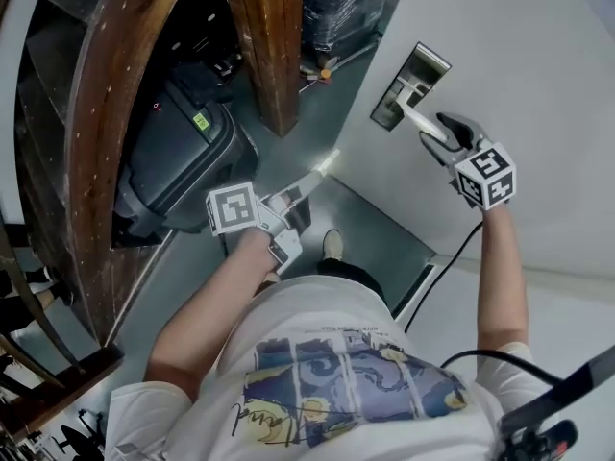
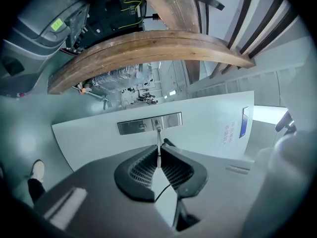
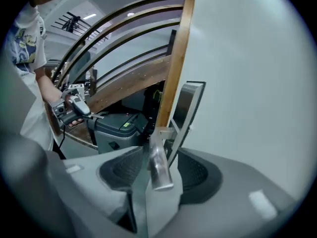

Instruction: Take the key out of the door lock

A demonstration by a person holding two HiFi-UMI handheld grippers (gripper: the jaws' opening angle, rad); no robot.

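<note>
The thin silver key (image 2: 158, 142) is clamped between the jaws of the left gripper (image 2: 159, 157) and judged already out of the steel lock plate (image 2: 133, 127); the jaws of the right gripper (image 3: 159, 152) are spread around the silver lever handle (image 3: 159, 170), so nothing is judged left

Key (image 1: 325, 164) in left tool (image 1: 300, 192), well left of door (image 1: 538, 84).

Left arm (image 1: 207, 305): bare forearm, bent at the elbow, reaching forward from the torso.
Left tongs (image 1: 300, 192): pointing roughly level, jaws pinched together on a thin key (image 2: 158, 138).
Right arm (image 1: 502, 277): stretched out ahead, close to straight.
Right tongs (image 1: 434, 134): tipped somewhat downward, jaws spread wide either side of a door handle (image 3: 159, 165), pads not pressing on it.
Marker cubes: one rides on each wrist end, facing up.
</note>
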